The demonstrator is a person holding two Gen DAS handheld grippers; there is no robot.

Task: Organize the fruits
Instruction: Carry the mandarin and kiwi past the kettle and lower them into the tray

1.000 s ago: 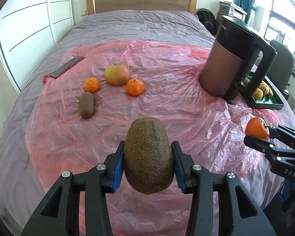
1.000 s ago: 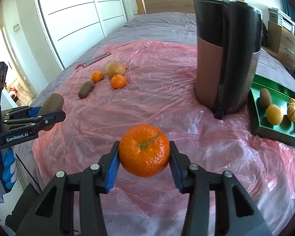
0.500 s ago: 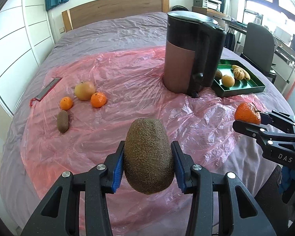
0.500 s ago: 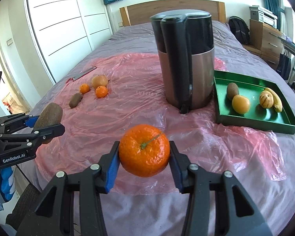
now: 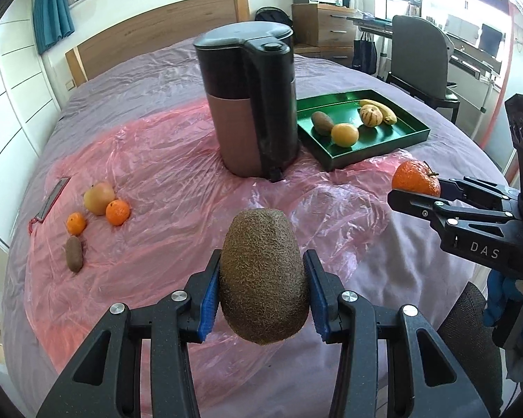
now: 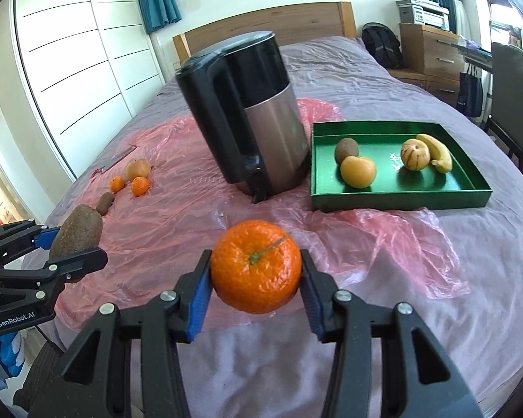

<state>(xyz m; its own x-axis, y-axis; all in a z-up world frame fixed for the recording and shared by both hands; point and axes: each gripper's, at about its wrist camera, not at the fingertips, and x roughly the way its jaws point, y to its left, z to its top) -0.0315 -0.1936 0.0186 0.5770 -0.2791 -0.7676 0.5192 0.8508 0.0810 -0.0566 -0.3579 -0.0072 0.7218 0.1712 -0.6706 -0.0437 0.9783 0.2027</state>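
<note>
Two fruits ride toward the green tray [image 6: 399, 198]: left hand-held gripper [image 5: 263, 287] pinching a kiwi [image 5: 263, 280], right hand-held gripper [image 6: 256, 273] clamping a mandarin [image 6: 256, 266].

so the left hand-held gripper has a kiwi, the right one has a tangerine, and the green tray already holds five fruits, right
Not quite: the green tray holds four fruits, not five, as the right wrist view shows: a kiwi, an orange fruit, a striped round fruit and a banana. The rest stands: the left hand-held gripper holds a kiwi and the right hand-held gripper a tangerine.
</note>
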